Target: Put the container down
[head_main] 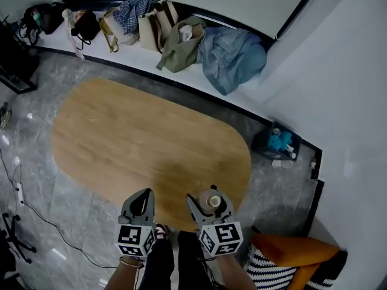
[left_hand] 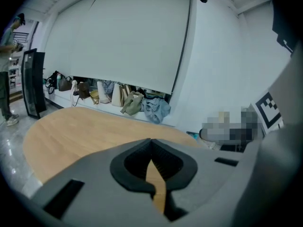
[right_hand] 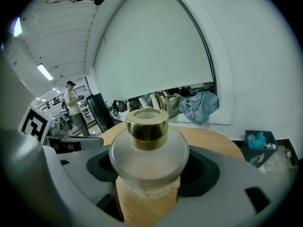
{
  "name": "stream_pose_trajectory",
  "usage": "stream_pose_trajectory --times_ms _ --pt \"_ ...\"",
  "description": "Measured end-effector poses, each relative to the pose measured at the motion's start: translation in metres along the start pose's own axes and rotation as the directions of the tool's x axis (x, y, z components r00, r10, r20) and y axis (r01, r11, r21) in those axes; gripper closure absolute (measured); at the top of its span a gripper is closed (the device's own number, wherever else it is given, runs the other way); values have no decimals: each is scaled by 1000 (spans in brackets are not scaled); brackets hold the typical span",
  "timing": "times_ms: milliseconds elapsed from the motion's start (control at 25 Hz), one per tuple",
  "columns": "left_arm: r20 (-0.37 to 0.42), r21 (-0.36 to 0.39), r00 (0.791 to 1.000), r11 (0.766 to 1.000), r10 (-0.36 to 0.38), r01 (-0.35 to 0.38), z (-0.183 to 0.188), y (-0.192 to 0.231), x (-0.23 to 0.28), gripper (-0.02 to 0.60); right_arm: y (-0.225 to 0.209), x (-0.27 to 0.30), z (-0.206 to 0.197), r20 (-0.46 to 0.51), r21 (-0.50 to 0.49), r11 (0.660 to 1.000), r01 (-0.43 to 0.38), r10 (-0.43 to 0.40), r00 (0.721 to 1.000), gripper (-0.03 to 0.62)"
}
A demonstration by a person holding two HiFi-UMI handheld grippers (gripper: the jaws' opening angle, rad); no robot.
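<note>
The right gripper [head_main: 208, 203] has its two jaws pressed on the sides of the container [right_hand: 148, 150], a round jar of cloudy glass with a gold cap [right_hand: 147, 124]. The jar is at the near end of the table [head_main: 139, 138], close to the edge by the person's legs. I cannot tell if its bottom sits on the wood or hangs just above it. The left gripper [left_hand: 150, 141] has its jaws closed together with nothing between them, and it waits beside the right one, a bit apart. To put the jar down well, I think the right gripper should go down slowly and straight, with the jar kept level. It would be safer to set it a little further in from the edge, so it cannot slip off. The jaws should open only when the flat bottom is fully on the wood. Then the gripper should pull straight back so that it does not bump the glass. The jar stands upright. Its cap points up and its wide bottom points down at the table. Its long line runs up and down, and it does not look tipped to either side.
</note>
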State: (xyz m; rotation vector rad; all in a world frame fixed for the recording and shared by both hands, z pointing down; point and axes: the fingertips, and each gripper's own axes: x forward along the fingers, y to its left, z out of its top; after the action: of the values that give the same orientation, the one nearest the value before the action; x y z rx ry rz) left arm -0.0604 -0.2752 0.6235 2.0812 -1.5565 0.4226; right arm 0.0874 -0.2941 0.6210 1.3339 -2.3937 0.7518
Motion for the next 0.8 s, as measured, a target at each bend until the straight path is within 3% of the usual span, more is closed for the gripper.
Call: stream_pose_trajectory --times_ms 440,800 --pt "-34 76 998 996 -49 51 -23 9 59 572 -24 66 -5 -32 -118 991 -58 54 998 252" --pt "-32 5 999 999 -42 42 -22 19 109 574 -54 134 11 -85 -171 979 -111 98 992 251"
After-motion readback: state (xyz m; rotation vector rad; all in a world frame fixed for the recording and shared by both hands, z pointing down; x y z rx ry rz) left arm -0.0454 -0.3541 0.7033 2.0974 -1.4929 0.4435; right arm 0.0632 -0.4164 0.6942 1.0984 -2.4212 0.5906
